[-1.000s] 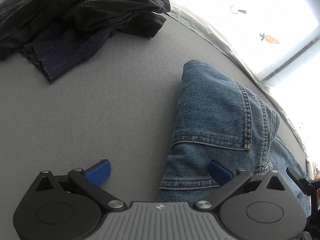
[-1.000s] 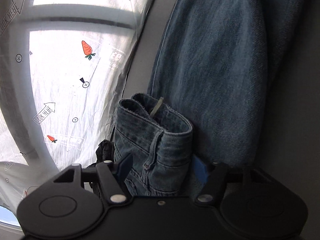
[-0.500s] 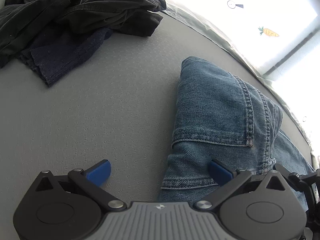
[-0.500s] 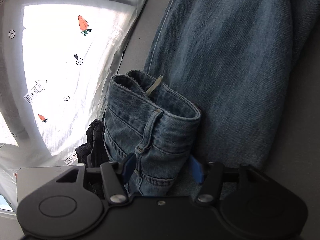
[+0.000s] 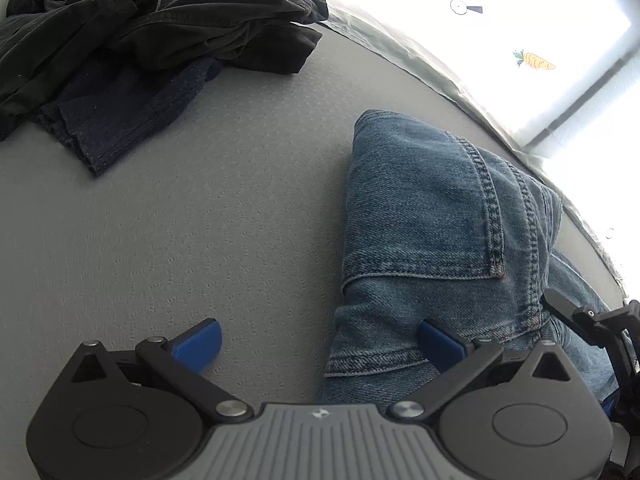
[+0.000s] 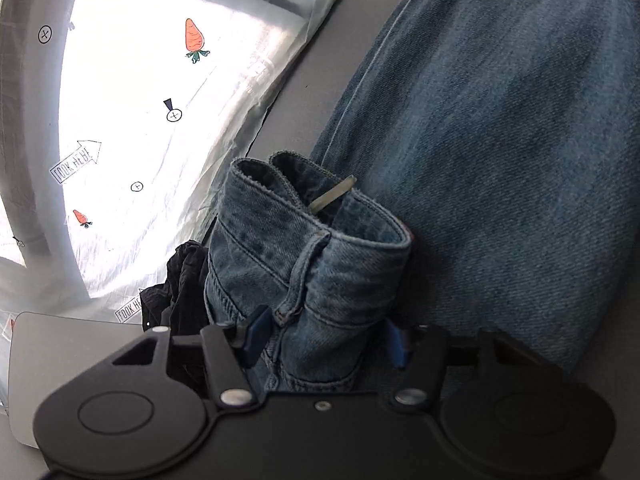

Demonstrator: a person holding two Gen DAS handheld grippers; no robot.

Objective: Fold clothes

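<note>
Looking at it now, the jeans (image 5: 424,208) lie on the grey table (image 5: 200,220), legs stretching away ahead of the right tongs (image 6: 326,338), which are clamped on the bunched waistband (image 6: 304,248). Left tongs (image 5: 320,340) are spread wide open, one pad over the denim hem, one over bare table, gripping nothing. I'd guess the fold goes along that long axis, right hand leading. Dark clothes (image 5: 140,40) sit well apart.
</note>
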